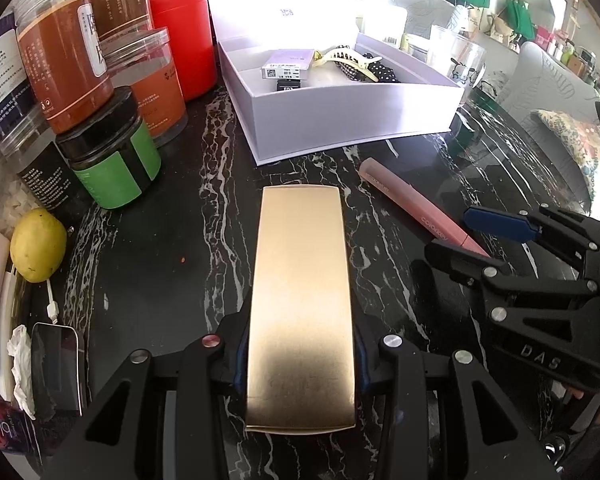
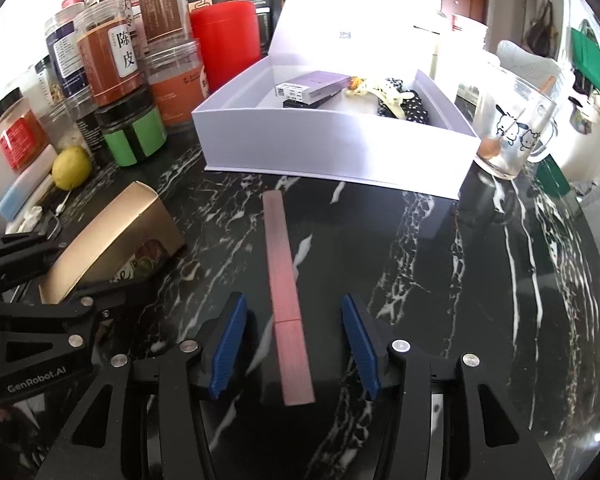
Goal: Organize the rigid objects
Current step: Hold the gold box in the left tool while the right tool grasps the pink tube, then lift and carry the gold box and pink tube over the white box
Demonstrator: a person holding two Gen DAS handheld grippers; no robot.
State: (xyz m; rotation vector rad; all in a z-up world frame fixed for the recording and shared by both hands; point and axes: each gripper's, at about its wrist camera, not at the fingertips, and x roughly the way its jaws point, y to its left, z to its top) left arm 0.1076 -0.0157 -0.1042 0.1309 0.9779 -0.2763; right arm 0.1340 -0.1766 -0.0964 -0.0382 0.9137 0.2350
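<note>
The left gripper (image 1: 300,368) is pointing steeply down toward the black marble table (image 2: 480,280), and its 2 jaws are pressing on the sides of a gold box (image 1: 302,304), holding it above the table top. The long axis of the gold box is running straight away from the gripper, toward the white box (image 1: 356,116). The right gripper (image 2: 296,344) is tilting down in the same manner, with its jaws standing apart and gripping nothing; no pad is touching the pink tube (image 2: 286,296) that is lying flat on the table between them. The long axis of the tube is pointing away toward the white box, whose lid is standing open. Inside it a small lilac carton (image 2: 312,84), a cream hair clip (image 1: 348,58) and a dotted black item (image 2: 404,108) are lying. To the left, jars (image 2: 108,68), a red canister (image 2: 224,44) and a lemon (image 2: 71,167) are crowding together. A glass mug (image 2: 512,128) is standing just right of the white box.
</note>
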